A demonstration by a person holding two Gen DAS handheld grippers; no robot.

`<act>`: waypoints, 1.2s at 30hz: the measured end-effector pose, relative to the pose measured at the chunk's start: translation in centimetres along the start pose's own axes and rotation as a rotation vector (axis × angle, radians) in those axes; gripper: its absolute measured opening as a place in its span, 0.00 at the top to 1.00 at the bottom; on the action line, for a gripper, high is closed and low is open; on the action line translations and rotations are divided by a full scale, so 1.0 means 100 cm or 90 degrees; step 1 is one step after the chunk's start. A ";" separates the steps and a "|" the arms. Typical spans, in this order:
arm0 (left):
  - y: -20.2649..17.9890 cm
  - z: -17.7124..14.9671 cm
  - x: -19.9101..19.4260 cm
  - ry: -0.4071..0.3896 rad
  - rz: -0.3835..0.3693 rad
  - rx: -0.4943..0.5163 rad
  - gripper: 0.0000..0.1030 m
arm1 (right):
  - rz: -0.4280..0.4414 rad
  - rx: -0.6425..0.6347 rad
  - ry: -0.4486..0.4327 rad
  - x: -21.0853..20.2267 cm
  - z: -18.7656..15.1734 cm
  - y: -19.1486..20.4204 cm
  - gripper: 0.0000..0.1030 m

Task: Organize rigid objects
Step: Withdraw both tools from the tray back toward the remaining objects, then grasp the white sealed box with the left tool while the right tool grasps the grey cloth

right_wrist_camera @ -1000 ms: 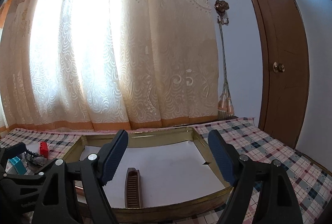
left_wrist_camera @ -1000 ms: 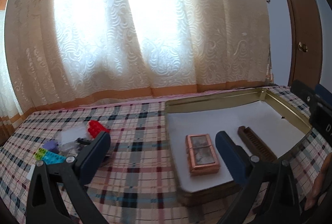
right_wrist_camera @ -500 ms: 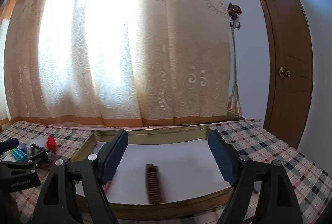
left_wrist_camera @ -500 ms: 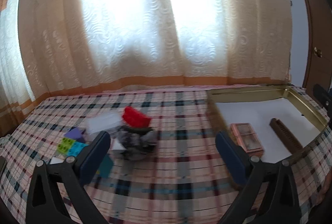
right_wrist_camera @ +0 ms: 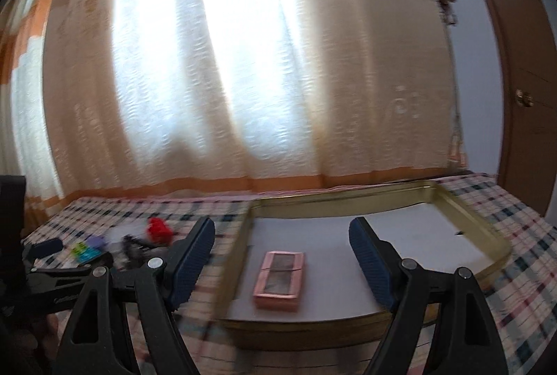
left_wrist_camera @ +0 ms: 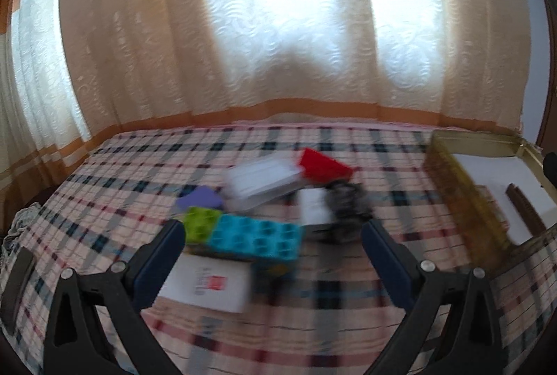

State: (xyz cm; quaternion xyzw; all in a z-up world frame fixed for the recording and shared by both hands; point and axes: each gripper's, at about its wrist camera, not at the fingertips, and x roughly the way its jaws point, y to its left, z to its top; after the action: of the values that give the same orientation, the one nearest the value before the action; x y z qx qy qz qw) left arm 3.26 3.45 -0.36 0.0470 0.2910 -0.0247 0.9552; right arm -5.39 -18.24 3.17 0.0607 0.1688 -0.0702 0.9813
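My left gripper (left_wrist_camera: 271, 253) is open and empty, just above a pile of loose objects on the plaid cloth: a teal brick plate (left_wrist_camera: 256, 237), a green brick (left_wrist_camera: 202, 223), a purple piece (left_wrist_camera: 200, 197), a red block (left_wrist_camera: 323, 164), a white flat box (left_wrist_camera: 263, 182), a dark tangled item (left_wrist_camera: 344, 206) and a white card (left_wrist_camera: 205, 282). My right gripper (right_wrist_camera: 282, 258) is open and empty, in front of the gold tray (right_wrist_camera: 348, 197), which holds a pink framed case (right_wrist_camera: 280, 274). A brown comb-like bar (left_wrist_camera: 525, 209) lies in the tray in the left wrist view.
The plaid cloth (left_wrist_camera: 122, 173) covers the surface up to a curtained window (left_wrist_camera: 278, 27). A brown door (right_wrist_camera: 522, 96) stands at the right. The left gripper (right_wrist_camera: 55, 274) shows at the lower left of the right wrist view. A dark flat item (left_wrist_camera: 17, 281) lies at the cloth's left edge.
My left gripper has swung left from the tray to over the pile of bricks. My right gripper has shifted left, so the pink case now lies between its fingers.
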 end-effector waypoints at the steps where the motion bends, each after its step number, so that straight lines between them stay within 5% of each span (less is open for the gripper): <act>1: 0.008 -0.001 0.001 0.005 0.001 -0.004 0.01 | 0.009 -0.007 0.003 0.001 -0.001 0.008 0.21; 17: 0.068 -0.018 0.030 0.128 0.018 -0.051 0.01 | 0.096 -0.054 0.068 0.024 -0.009 0.093 0.21; 30: 0.072 -0.024 0.040 0.186 0.000 -0.061 0.01 | 0.114 -0.032 0.121 0.038 -0.011 0.093 0.21; 36: 0.080 -0.028 0.045 0.207 0.002 -0.086 0.21 | 0.121 -0.022 0.150 0.046 -0.012 0.091 0.21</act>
State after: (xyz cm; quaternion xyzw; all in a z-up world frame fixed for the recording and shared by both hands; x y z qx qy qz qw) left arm 6.06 11.62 -4.64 -0.0136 0.4424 0.0041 0.8967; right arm -0.08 -9.62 1.35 0.0674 0.2773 0.0337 0.9578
